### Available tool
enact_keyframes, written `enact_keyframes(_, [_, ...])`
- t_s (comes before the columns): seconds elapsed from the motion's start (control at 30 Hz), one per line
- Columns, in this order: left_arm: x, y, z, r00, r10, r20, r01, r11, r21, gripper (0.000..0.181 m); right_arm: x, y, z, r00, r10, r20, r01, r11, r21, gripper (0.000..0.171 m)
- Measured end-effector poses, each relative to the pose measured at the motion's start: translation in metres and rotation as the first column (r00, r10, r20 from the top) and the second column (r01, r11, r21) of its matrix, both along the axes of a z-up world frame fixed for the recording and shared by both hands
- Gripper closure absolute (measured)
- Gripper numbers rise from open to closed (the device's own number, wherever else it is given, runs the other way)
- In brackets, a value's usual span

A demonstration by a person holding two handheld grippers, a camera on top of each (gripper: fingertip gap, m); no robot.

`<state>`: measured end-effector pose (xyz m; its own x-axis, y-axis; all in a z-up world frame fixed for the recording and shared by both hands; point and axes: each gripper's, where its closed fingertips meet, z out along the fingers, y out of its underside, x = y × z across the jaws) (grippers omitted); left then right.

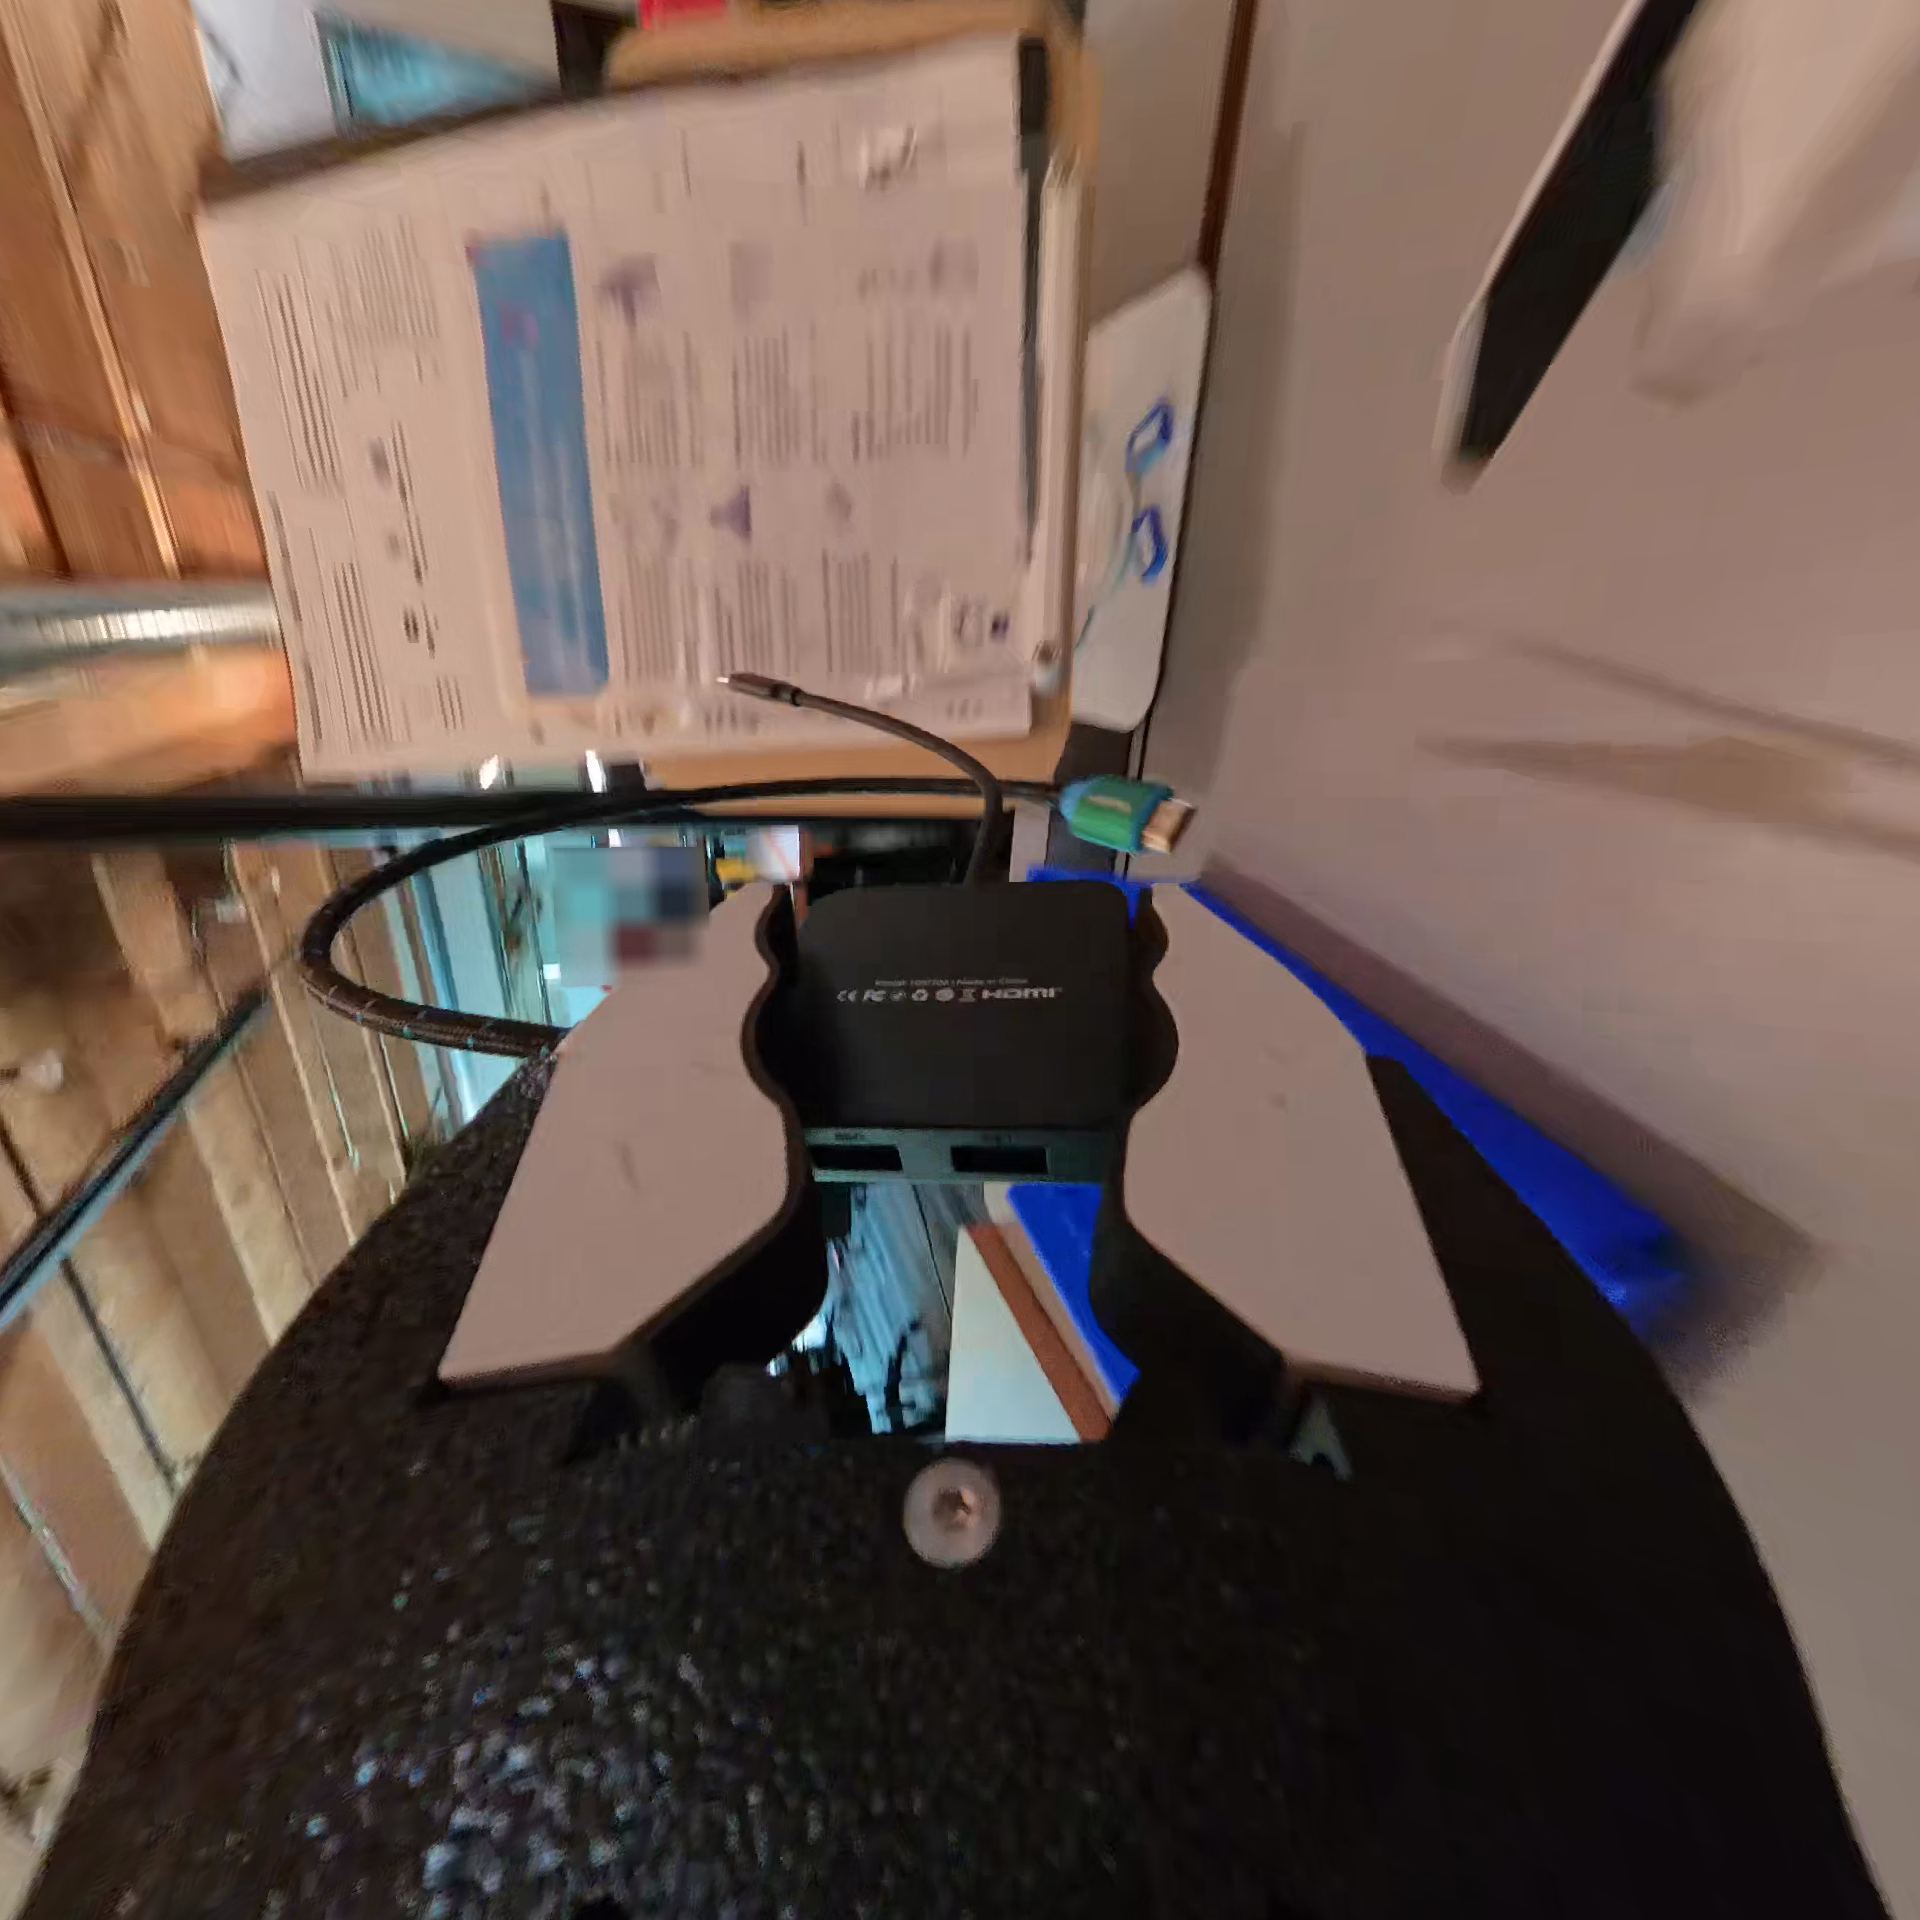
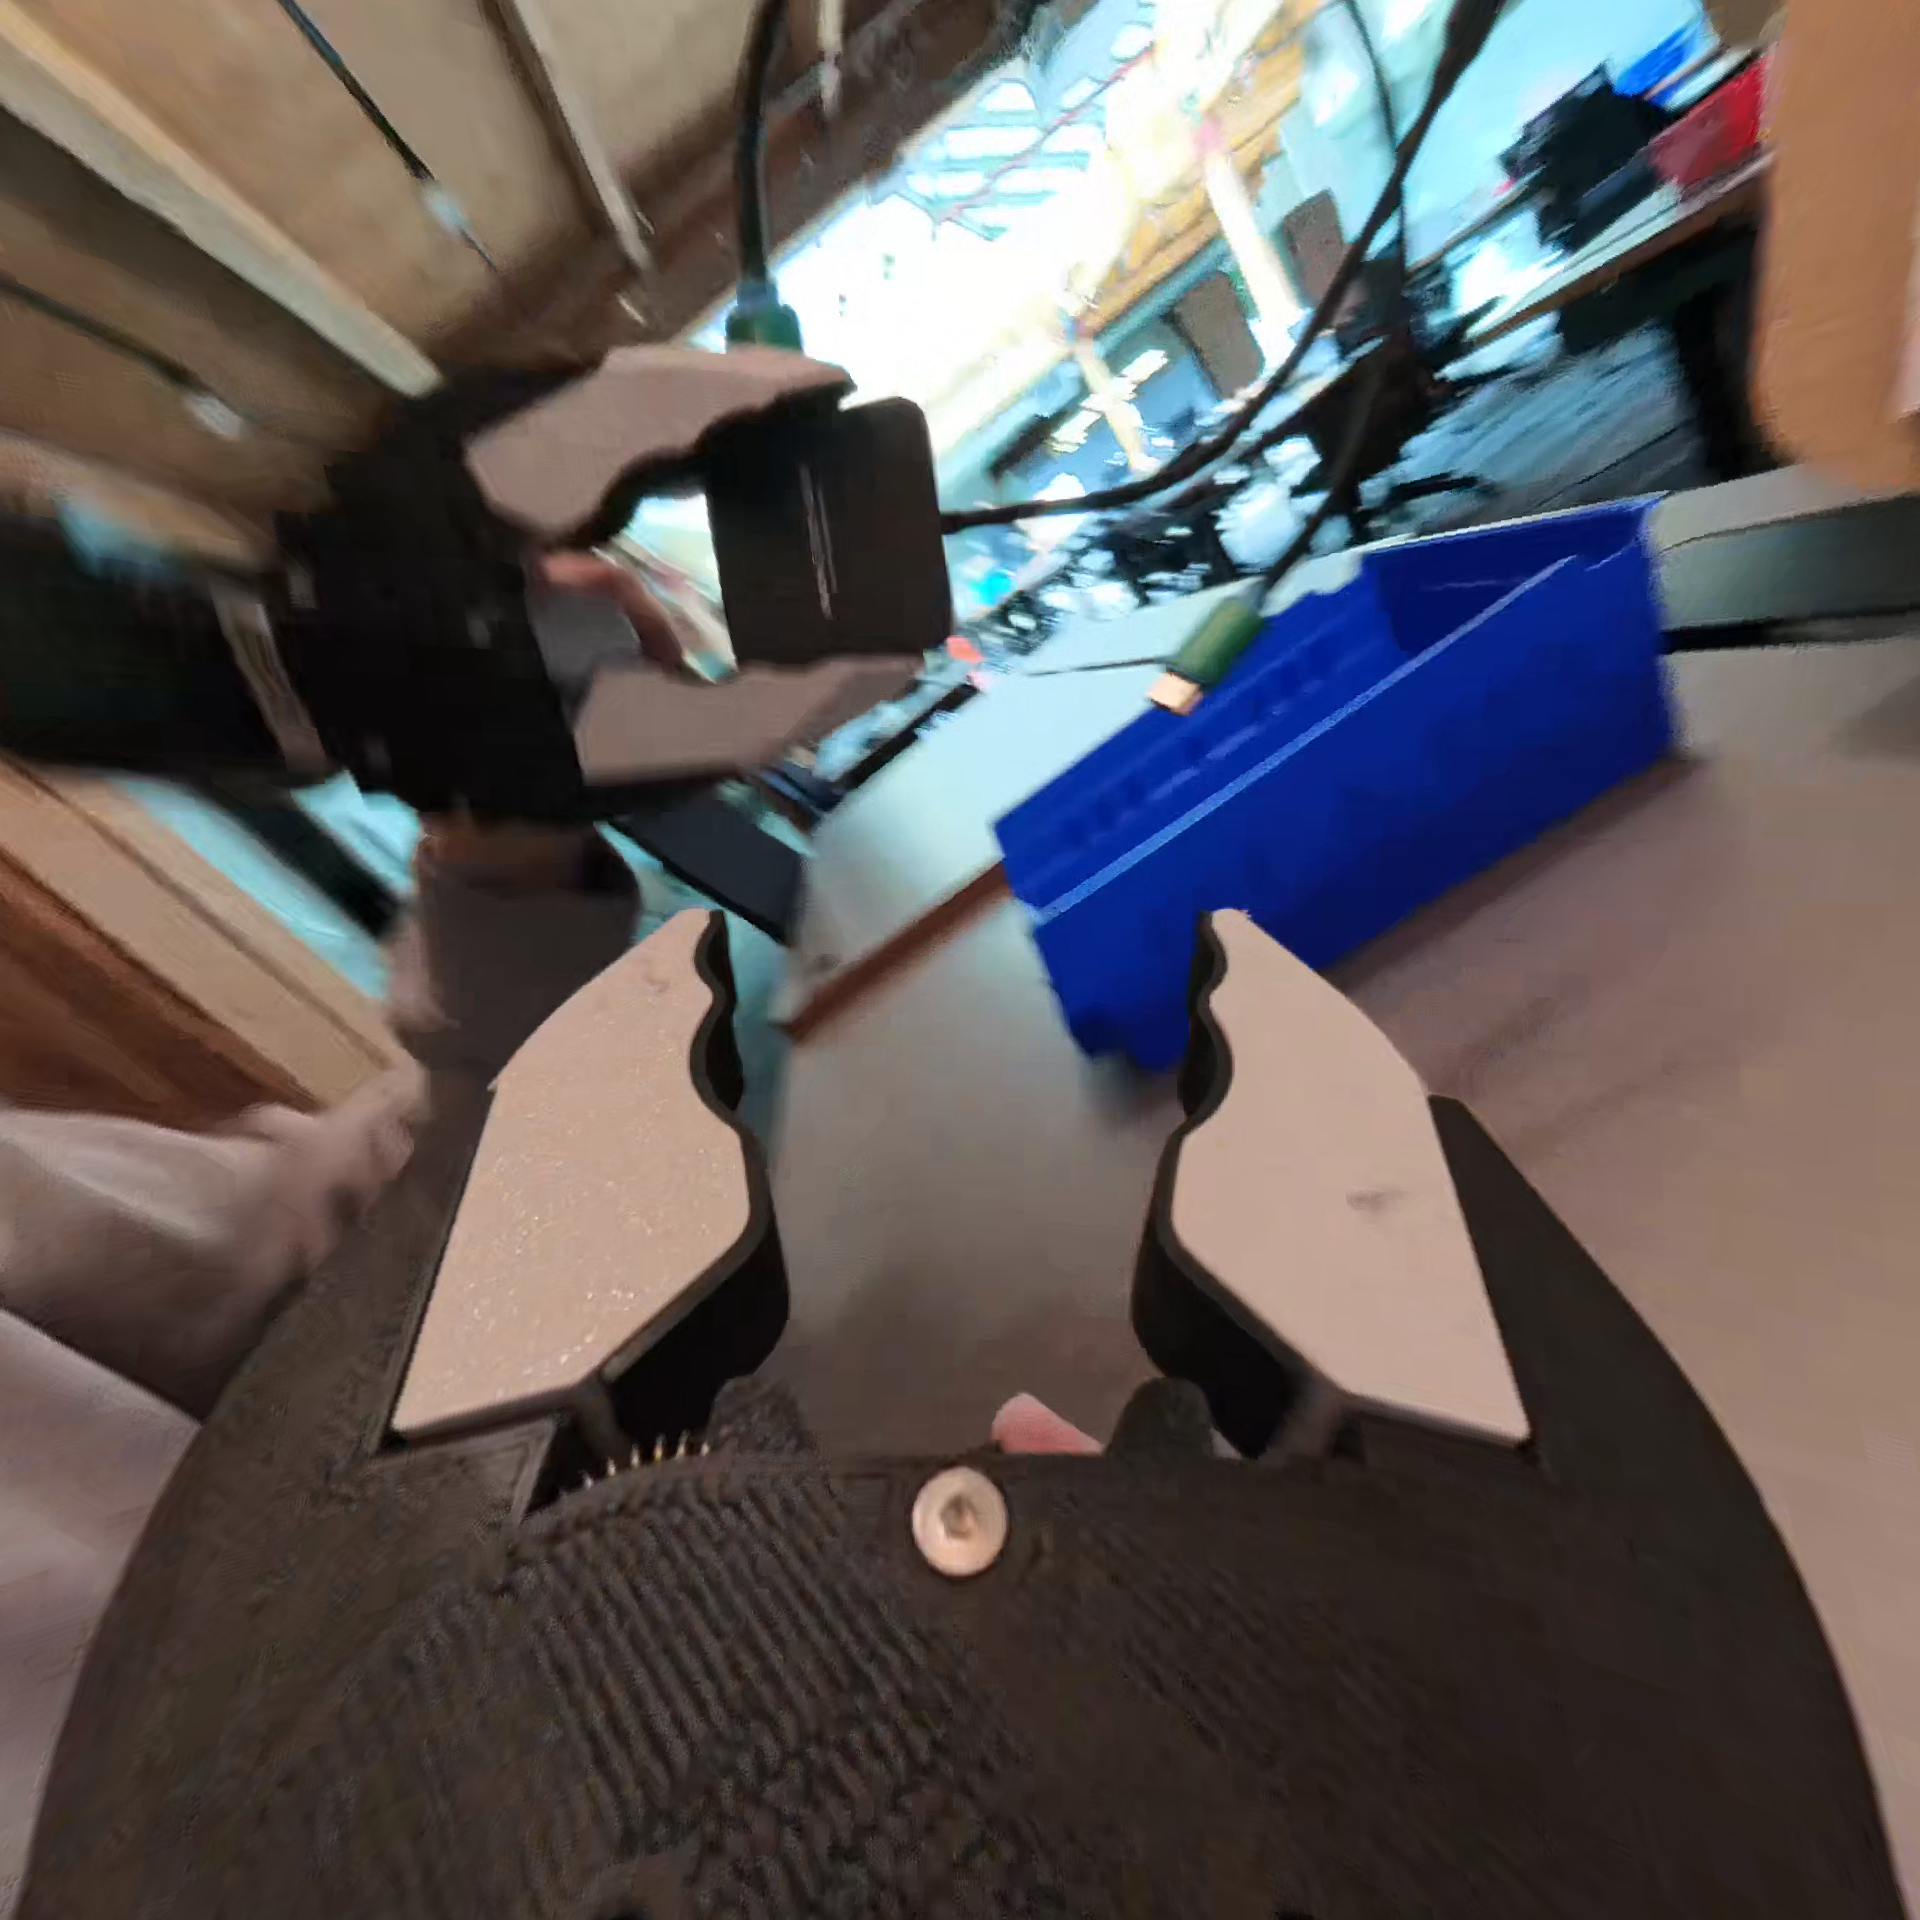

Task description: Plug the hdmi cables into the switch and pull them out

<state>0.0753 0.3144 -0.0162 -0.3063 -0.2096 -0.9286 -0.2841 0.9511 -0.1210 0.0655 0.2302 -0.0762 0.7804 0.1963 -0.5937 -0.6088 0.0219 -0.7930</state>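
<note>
1. My left gripper (image 1: 961, 1023) is clamped on the switch (image 1: 956, 997), one finger against each side of the black box, and it is lifted clear of the table (image 1: 1558, 935).
2. In the left wrist view the two ports (image 1: 940, 1158) on the switch face back toward my camera and both look empty; its own thin lead (image 1: 904, 727) runs away from me out of the far edge.
3. My right gripper (image 2: 961, 1023) is spread wide with nothing between the fingers, hanging low over the table.
4. The free cable plug (image 2: 1205, 649), green collar and metal tip, shows just above the near rim of the blue bin (image 2: 1351, 769); I can't tell if it rests on the rim or hangs free.
5. From the right gripper that plug is ahead and a little to the right, while the switch (image 2: 831, 530) sits up and to the left. So the right gripper is the nearer one and, I judge, the one to take the plug.
6. The plug's long axis runs diagonally in the right wrist view, tip pointing down-left toward me, cable (image 2: 1340, 312) trailing up behind.
7. A second green-collared cable (image 2: 764, 312) shows just behind the left gripper (image 2: 727, 551); I can't see where it ends.
8. My guess: I'll need to turn the plug tip toward those ports.
</note>
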Motion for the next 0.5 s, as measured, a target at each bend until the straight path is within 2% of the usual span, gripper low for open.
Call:
enact_keyframes(0.03, [0.000,-0.017,-0.003,0.999,-0.046,-0.001,0.046,0.999,0.005,0.120,-0.005,0.007,0.007,0.993,0.073,-0.092,-0.067,0.996,0.060,0.085])
enact_keyframes(0.1, [-0.003,-0.047,-0.007,0.991,-0.133,0.005,0.133,0.991,0.018,0.120,-0.016,0.013,0.014,0.964,0.210,-0.162,-0.184,0.970,0.160,0.099])
enact_keyframes(0.17, [-0.007,-0.073,-0.011,0.974,-0.224,0.009,0.224,0.975,0.010,0.121,-0.018,0.013,0.018,0.945,0.258,-0.202,-0.205,0.947,0.248,0.094])
enact_keyframes(0.23, [-0.011,-0.091,-0.015,0.954,-0.300,0.015,0.300,0.954,-0.011,0.120,-0.012,0.006,0.025,0.931,0.268,-0.249,-0.174,0.922,0.345,0.097])
enact_keyframes(0.33, [-0.014,-0.108,-0.025,0.923,-0.386,0.015,0.386,0.920,-0.070,0.120,-0.009,-0.005,0.031,0.913,0.308,-0.267,-0.169,0.883,0.438,0.116])
enact_keyframes(0.4, [-0.014,-0.114,-0.027,0.904,-0.424,0.046,0.427,0.896,-0.120,0.121,-0.011,-0.015,0.037,0.899,0.354,-0.256,-0.195,0.850,0.490,0.145])
enact_keyframes(0.43, [-0.014,-0.118,-0.027,0.891,-0.450,0.063,0.454,0.877,-0.157,0.123,-0.009,-0.016,0.035,0.908,0.341,-0.243,-0.191,0.854,0.485,0.152])
enact_keyframes(0.5, [-0.014,-0.123,-0.030,0.873,-0.483,0.074,0.486,0.844,-0.226,0.128,-0.010,-0.021,0.033,0.928,0.325,-0.181,-0.210,0.860,0.466,0.156])
